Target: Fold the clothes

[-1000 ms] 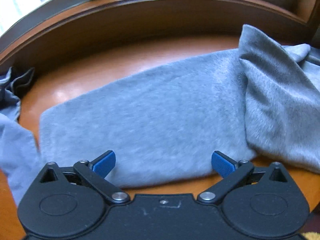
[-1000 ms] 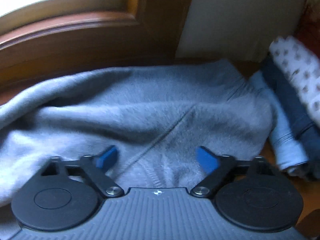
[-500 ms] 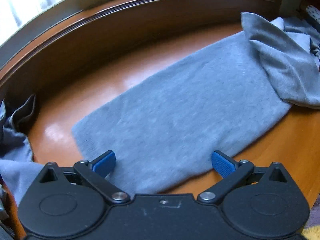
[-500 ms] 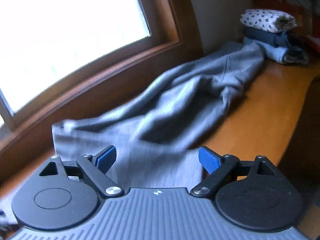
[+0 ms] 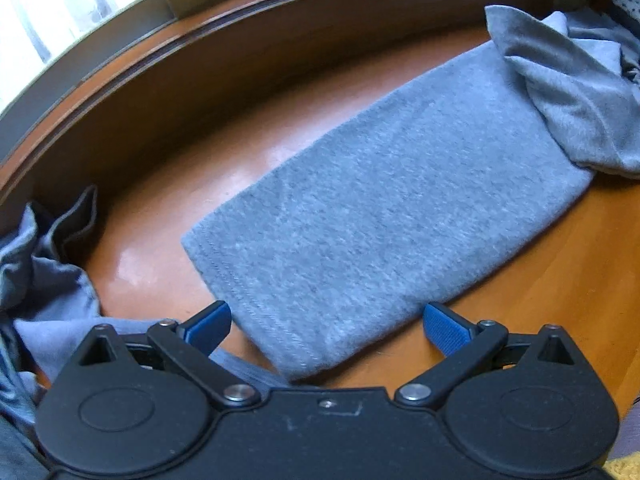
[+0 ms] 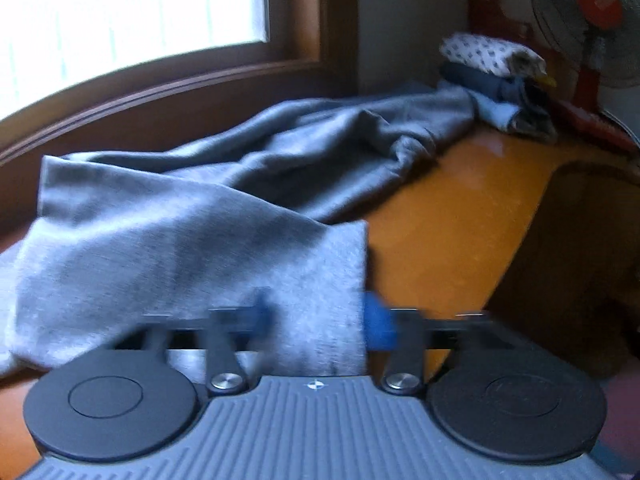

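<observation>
Grey garment (image 6: pixel 168 240) fold grasped by just-closing right gripper (image 6: pixel 320 320); left gripper (image 5: pixel 326 322) released

Since a second ago the right gripper (image 6: pixel 316 322) has been swung away from the crumpled middle of the soft grey fleece garment (image 6: pixel 192 248) to one of its flat ends, and the stack of folded clothes (image 6: pixel 494 80), once close on the right, is now seen far back on the orange-brown wooden tabletop (image 6: pixel 452 208). Its blue-padded jaws, wide apart half a second ago, have just been closing, with a fold of the grey cloth between them. In the left wrist view the garment's stitched hem (image 5: pixel 256 300) has been brought nearer to the left gripper (image 5: pixel 326 326), and more of the bare tabletop is shown behind it.
</observation>
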{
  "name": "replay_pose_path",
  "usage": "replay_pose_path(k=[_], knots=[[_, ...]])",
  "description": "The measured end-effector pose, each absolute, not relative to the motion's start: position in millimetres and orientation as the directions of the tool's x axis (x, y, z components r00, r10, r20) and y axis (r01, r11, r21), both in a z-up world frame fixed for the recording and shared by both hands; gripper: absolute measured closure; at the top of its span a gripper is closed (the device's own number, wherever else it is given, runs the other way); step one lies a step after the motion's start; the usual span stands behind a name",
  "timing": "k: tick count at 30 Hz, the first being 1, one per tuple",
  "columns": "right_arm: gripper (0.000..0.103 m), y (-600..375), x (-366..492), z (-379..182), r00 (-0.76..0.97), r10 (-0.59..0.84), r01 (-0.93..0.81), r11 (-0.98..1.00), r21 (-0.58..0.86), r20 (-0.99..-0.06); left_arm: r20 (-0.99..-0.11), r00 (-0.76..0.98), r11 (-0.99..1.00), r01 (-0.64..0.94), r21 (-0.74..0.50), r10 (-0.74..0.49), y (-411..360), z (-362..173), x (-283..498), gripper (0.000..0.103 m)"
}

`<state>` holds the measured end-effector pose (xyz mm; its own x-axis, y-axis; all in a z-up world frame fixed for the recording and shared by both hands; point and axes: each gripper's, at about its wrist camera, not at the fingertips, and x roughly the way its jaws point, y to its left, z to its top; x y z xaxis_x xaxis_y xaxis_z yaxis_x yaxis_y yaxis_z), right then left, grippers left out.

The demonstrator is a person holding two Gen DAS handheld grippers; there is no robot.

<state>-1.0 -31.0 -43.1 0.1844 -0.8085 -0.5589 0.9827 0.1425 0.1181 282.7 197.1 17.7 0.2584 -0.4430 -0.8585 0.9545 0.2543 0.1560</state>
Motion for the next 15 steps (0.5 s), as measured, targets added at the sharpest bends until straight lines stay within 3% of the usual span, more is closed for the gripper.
replay_pose_path(k=[4, 9, 12, 15], knots=[[0.092, -13, -7, -1, 0.434, -0.805, 0.877, 0.273, 0.396, -0.405, -0.852, 0.245, 0.265, 0.955, 0.131, -0.463, 206, 20, 288, 0.000], [0.092, 21, 56, 83, 0.750, -0.628, 0.653, 0.654, 0.382, -0.208, -0.840, 0.228, 0.299, 0.951, 0.082, -0.493, 218, 20, 304, 0.000], [0.090, 45, 127, 109, 0.888, -0.406, 0.455, 0.837, 0.302, -0.214, -0.834, 0.223, 0.321, 0.945, 0.059, -0.504, 230, 19, 315, 0.000], [0.084, 69, 215, 93, 0.933, -0.180, 0.277, 0.912, 0.301, -0.312, -0.833, 0.210, 0.345, 0.938, 0.024, -0.512, 242, 17, 329, 0.000]])
